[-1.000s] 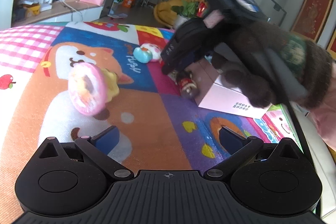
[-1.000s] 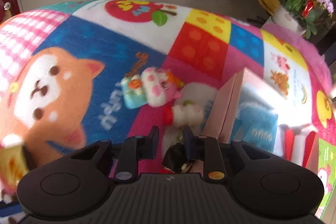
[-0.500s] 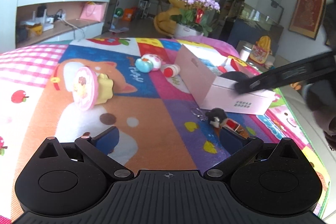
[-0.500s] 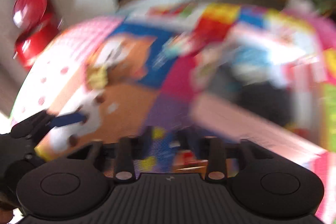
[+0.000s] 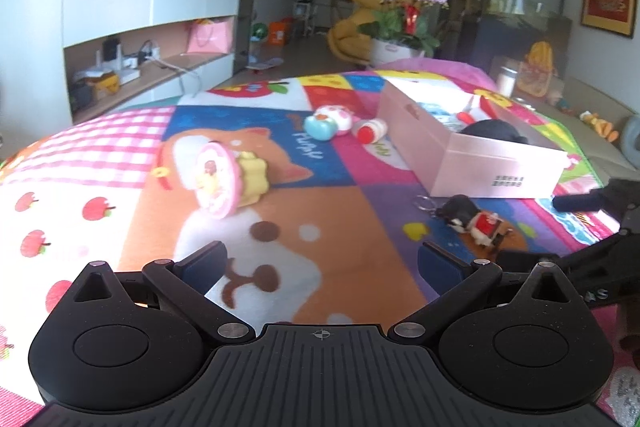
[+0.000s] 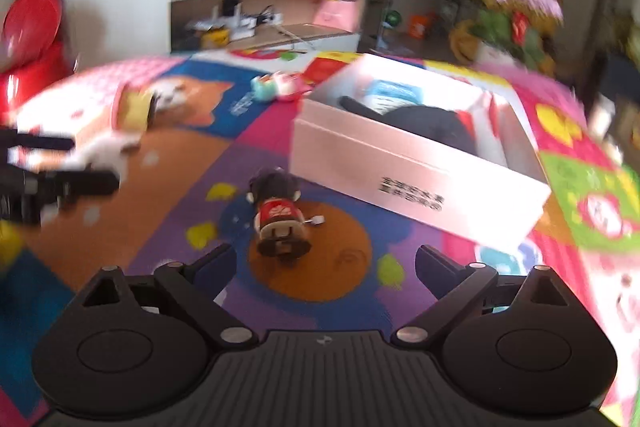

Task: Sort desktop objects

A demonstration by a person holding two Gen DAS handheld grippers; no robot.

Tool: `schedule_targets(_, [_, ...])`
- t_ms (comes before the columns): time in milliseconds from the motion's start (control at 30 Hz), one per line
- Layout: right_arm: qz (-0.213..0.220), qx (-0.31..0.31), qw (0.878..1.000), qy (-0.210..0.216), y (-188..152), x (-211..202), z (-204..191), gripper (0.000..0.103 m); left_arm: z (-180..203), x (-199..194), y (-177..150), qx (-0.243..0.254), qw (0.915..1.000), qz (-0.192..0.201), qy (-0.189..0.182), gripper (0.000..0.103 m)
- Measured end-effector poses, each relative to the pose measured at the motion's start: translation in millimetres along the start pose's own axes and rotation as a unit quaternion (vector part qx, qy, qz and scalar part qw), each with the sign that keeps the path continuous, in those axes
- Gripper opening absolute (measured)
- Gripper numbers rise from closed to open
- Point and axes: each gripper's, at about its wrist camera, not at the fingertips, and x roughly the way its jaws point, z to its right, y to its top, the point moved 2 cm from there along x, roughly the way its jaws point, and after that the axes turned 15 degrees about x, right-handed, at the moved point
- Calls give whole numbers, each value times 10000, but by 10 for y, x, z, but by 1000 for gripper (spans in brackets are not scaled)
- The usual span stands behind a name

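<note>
Right gripper (image 6: 324, 263) withdrew, jaws just opening; one box (image 6: 400, 167)

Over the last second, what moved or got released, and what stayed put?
The right gripper pulled back from beside the pink box toward the near edge. Its jaws have just been opening, with nothing between them. The small figurine it held a second ago now lies on the mat in front of the box. The left gripper is open as before; the box and pink round toy kept their places.

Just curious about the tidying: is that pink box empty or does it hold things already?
Not empty. The pink box has no lid on and holds a black thing.
</note>
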Motion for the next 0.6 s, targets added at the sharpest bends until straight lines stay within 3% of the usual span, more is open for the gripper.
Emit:
schedule_targets(100, [309, -17, 9957, -874, 69, 118, 16, 96, -15, -8, 4, -27, 10000, -14, 70, 103])
schedule_targets(167, [466, 206, 9921, -1146, 115, 132, 81, 96, -20, 1, 6, -27, 10000, -22, 78, 103])
schedule_targets(300, [167, 976, 9936, -543, 95, 63, 278, 102, -67, 41, 45, 54, 9997, 67, 230, 103])
schedule_targets(433, [-52, 1182, 9926, -278, -19, -8, 289, 103, -267, 157, 156, 53, 9981, 54, 605, 103])
schedule_targets(600, [-225, 1517, 9881, 132, -182, -149, 182, 103, -490, 418, 255, -335, 9967, -190, 713, 103])
